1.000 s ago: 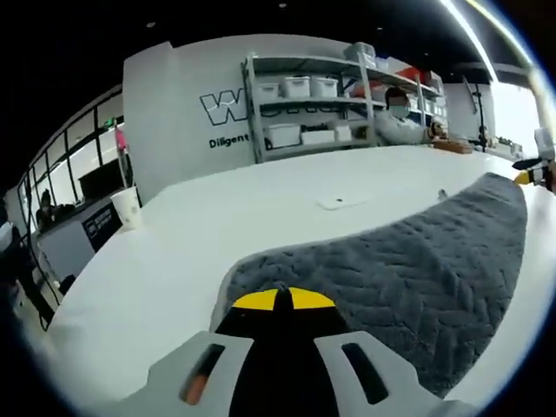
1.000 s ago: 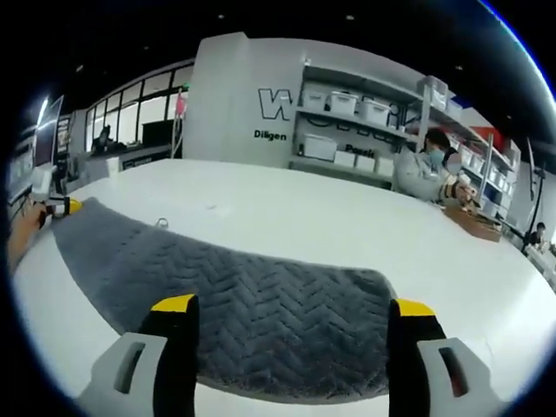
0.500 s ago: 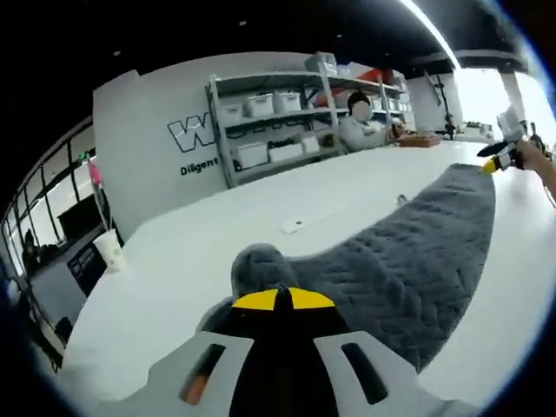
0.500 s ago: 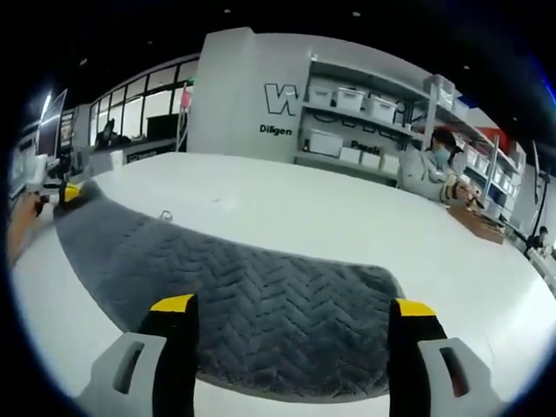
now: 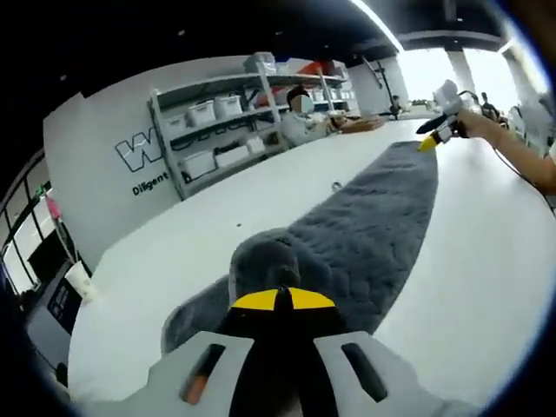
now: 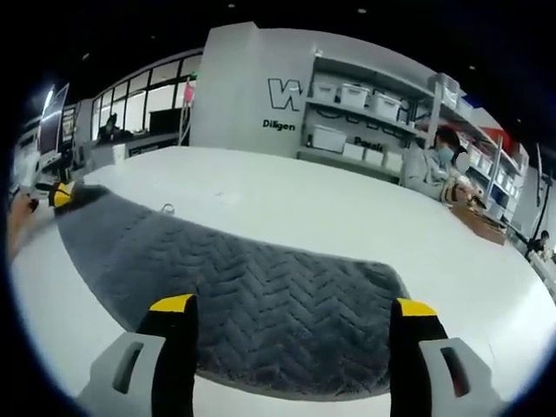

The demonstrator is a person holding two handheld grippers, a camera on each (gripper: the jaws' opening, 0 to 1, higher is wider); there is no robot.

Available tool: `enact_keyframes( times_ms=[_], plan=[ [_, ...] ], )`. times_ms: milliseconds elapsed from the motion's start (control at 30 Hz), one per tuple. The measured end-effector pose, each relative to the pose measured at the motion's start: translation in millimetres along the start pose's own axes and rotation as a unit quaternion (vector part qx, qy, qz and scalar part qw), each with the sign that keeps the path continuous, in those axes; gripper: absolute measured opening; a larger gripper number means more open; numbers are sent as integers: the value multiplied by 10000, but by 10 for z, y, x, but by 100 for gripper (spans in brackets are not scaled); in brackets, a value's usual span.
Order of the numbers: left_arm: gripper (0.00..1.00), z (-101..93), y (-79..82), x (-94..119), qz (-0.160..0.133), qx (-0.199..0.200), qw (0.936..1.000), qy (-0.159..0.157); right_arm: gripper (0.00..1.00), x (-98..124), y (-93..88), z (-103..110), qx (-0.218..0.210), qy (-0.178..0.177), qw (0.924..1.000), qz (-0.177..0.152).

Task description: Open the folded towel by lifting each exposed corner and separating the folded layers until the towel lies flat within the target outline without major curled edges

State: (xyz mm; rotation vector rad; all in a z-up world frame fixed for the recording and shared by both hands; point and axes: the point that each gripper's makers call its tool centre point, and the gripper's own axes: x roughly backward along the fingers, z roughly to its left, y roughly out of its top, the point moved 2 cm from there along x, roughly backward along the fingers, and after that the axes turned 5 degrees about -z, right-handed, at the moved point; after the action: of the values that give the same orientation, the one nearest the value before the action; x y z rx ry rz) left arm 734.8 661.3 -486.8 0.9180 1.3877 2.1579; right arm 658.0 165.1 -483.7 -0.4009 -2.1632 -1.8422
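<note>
A grey towel with a herringbone weave lies in a long strip across the white table. My left gripper is shut on the towel's near corner, which is lifted and bunched into a hump just above the yellow tips. In the right gripper view the towel spreads out ahead, its near end lying between the wide-apart jaws of my open right gripper. The left gripper holds the towel's far end at the left. A hand holds the right gripper over the towel's other end.
A small metal item lies on the table beside the towel. A paper cup stands near the table's left edge. A person sits at the far side, in front of shelves with bins.
The left gripper has raised and pulled its towel corner, which now stands up in a hump, and its view has swung left. The right gripper stays open over its end.
</note>
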Motion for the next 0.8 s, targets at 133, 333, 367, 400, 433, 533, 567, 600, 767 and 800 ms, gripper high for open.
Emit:
enact_keyframes(
  times_ms=[133,333,367,400,433,533,567,600,767,800],
  plan=[
    [1,-63,-109,2,230,-75,9996,-165,91,-1,-2,1,16,-1,10000,12],
    [2,-120,-138,-19,307,-79,9992,-247,92,-12,-22,21,56,32,10000,72],
    [2,-134,-135,-21,295,-63,9992,-260,93,-14,-28,29,75,51,9999,89],
    [4,-139,-128,-25,269,-46,9993,-255,96,-16,-31,40,92,76,9999,101],
    [7,-144,-116,-27,229,-25,9994,-248,97,-20,-32,52,104,103,9998,108],
    [11,-197,-39,-17,53,75,9994,-340,99,-30,-16,94,144,198,9997,73],
    [12,-202,-24,-17,21,80,9994,-348,99,-31,-11,102,151,211,9996,64],
    [13,-220,8,-18,-40,89,9993,-374,99,-33,-5,114,176,235,9996,54],
    [18,-255,142,-9,-309,152,9986,-396,99,-38,5,155,189,328,9993,39],
    [19,-252,168,-5,-369,166,9985,-378,99,-37,15,159,168,335,9993,7]
  ],
)
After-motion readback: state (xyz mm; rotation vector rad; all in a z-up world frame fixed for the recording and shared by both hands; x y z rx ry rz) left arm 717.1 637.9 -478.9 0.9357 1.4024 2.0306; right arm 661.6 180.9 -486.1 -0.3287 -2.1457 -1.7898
